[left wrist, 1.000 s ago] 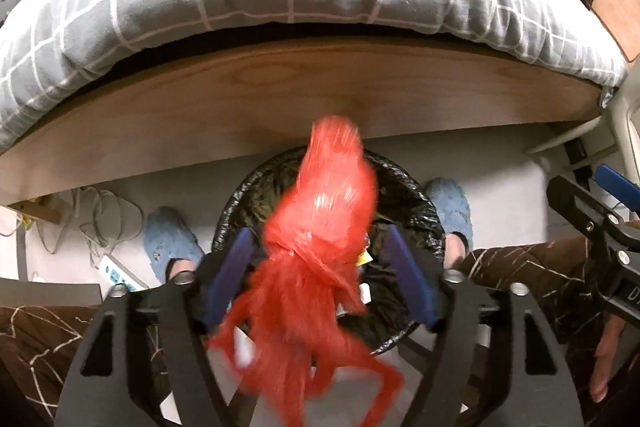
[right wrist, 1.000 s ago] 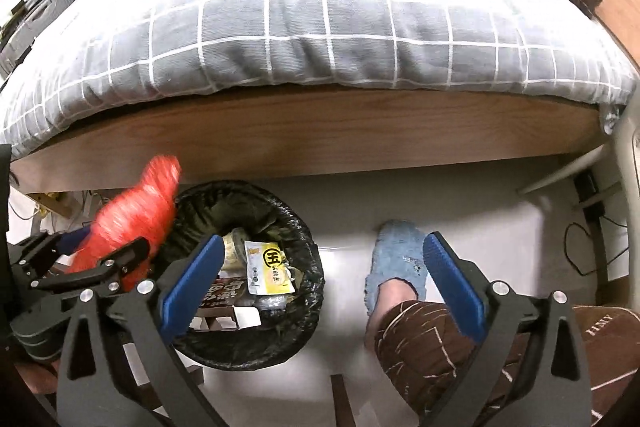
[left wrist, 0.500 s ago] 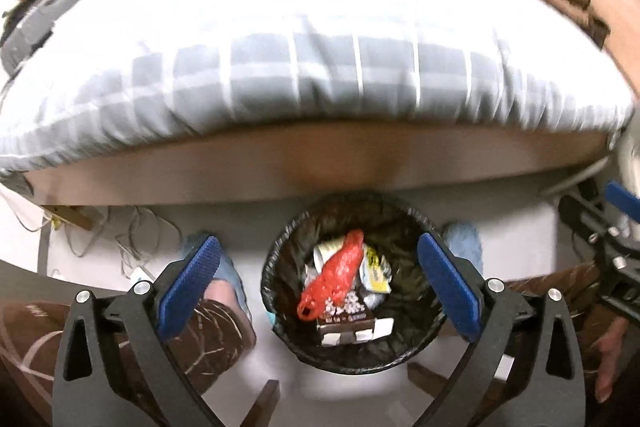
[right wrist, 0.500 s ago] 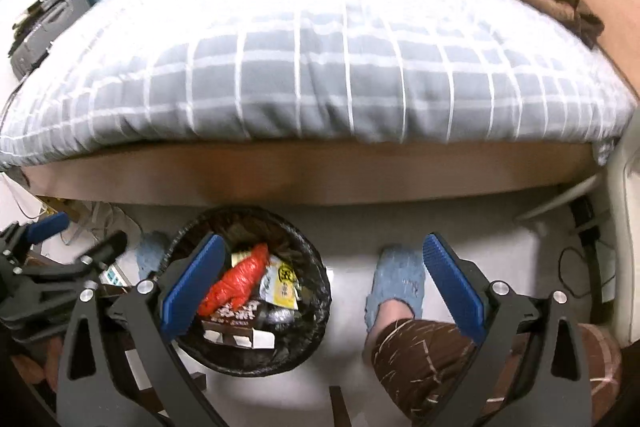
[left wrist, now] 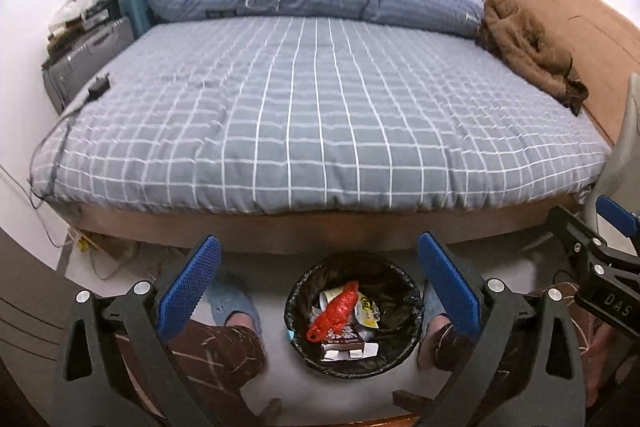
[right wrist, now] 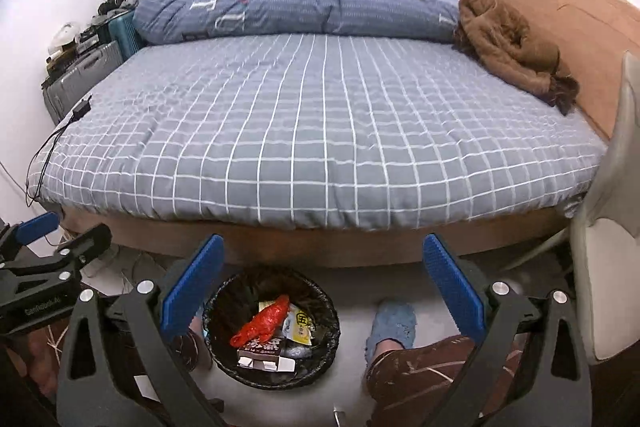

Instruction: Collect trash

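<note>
A round bin with a black liner (left wrist: 412, 311) (right wrist: 212, 307) stands on the floor in front of the bed. In it lie a red plastic bag (left wrist: 334, 313) (right wrist: 264, 321), a yellow packet (left wrist: 366, 307) (right wrist: 300, 323) and a brown carton (right wrist: 260, 349). My left gripper (left wrist: 320, 281) is open and empty, high above the bin. My right gripper (right wrist: 322, 279) is open and empty, above the floor just right of the bin.
A bed with a grey checked cover (left wrist: 320, 115) (right wrist: 320, 131) fills the view ahead, with a blue duvet (right wrist: 280, 11) and a brown garment (right wrist: 508, 43) on it. The person's slippered feet (left wrist: 234, 303) (right wrist: 392, 323) flank the bin. Suitcases (left wrist: 84, 59) stand at the left; a white chair (right wrist: 612, 259) at the right.
The left gripper opened and let go of the red bag, which dropped into the bin. Both grippers then rose and tilted up, so the whole bed top shows now.
</note>
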Demonstrator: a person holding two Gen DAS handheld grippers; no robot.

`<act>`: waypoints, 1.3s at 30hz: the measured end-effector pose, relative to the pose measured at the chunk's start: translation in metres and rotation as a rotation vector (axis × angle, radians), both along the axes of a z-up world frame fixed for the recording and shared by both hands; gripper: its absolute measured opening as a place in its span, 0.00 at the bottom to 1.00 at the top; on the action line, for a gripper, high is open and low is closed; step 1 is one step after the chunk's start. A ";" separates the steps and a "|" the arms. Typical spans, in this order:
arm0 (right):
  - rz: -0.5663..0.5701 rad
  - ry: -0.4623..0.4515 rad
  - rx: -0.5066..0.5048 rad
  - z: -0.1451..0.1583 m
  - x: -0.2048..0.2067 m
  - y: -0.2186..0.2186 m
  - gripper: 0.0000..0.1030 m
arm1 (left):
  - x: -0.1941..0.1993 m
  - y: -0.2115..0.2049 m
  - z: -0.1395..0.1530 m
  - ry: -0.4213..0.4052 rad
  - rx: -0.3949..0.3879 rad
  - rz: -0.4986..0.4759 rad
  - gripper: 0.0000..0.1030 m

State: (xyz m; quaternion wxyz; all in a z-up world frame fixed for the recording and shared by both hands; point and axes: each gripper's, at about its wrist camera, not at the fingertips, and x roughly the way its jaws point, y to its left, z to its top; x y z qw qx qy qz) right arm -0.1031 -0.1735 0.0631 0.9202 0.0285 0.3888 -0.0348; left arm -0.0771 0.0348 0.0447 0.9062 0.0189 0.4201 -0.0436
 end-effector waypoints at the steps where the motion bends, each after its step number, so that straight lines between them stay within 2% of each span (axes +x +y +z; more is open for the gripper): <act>1: -0.001 -0.003 -0.001 0.003 -0.003 0.000 0.93 | -0.004 0.000 0.006 -0.005 0.001 -0.002 0.94; 6: -0.005 -0.034 -0.005 0.017 -0.017 0.002 0.93 | -0.017 -0.002 0.014 -0.009 0.000 -0.014 0.94; 39: -0.005 -0.029 -0.003 0.012 -0.017 0.004 0.93 | -0.020 0.003 0.004 -0.002 -0.009 -0.016 0.94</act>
